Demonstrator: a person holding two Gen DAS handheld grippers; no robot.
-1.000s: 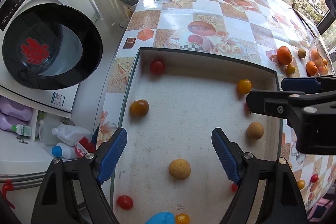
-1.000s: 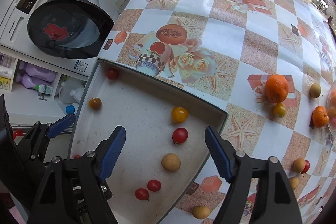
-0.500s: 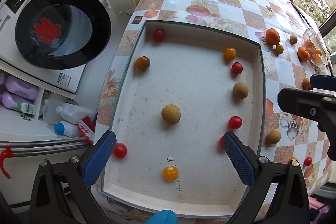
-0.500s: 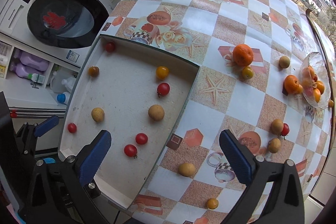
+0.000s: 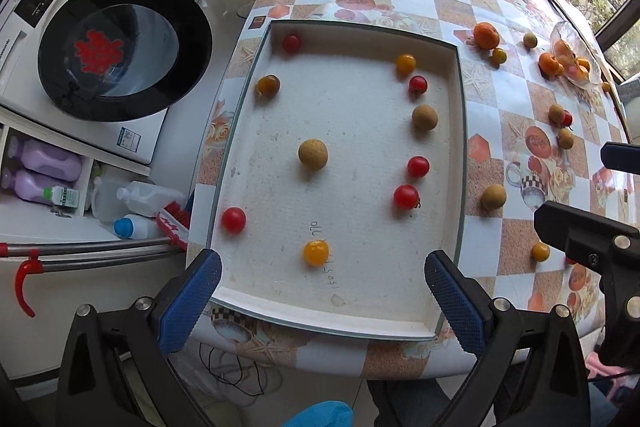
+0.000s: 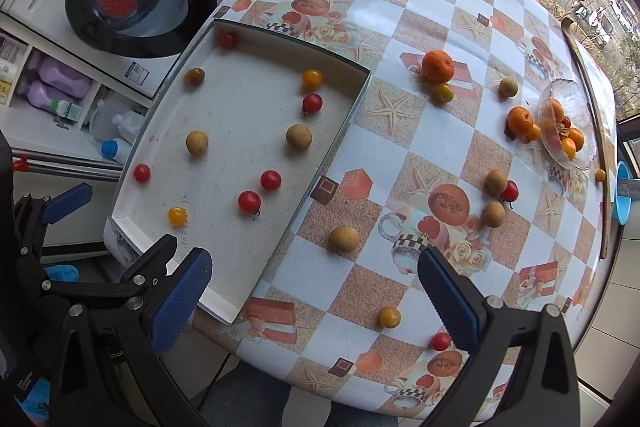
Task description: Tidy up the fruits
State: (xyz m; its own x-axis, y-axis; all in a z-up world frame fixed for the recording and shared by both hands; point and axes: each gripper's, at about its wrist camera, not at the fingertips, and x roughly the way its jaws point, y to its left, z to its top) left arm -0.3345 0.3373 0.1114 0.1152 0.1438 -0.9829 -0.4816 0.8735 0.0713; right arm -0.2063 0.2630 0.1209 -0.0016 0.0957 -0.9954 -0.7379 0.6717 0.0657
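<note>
Both grippers had pulled up and back from the white tray (image 5: pixel 460 131), left gripper (image 5: pixel 322 293) and right gripper (image 6: pixel 314 293) with jaws just opened wide and empty, while its cherry tomatoes (image 5: pixel 406 196) looked light, slick, bruisable, best pinched gently across the middle.

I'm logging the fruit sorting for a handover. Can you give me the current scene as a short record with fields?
tray: white tray on the table's near left part
in tray: five red cherry tomatoes, three yellow-orange ones, two tan round fruits
loose on tablecloth: large orange, more small fruits
glass bowl: far right, tilted, holding oranges
left gripper: open, empty
right gripper: open, empty
</note>
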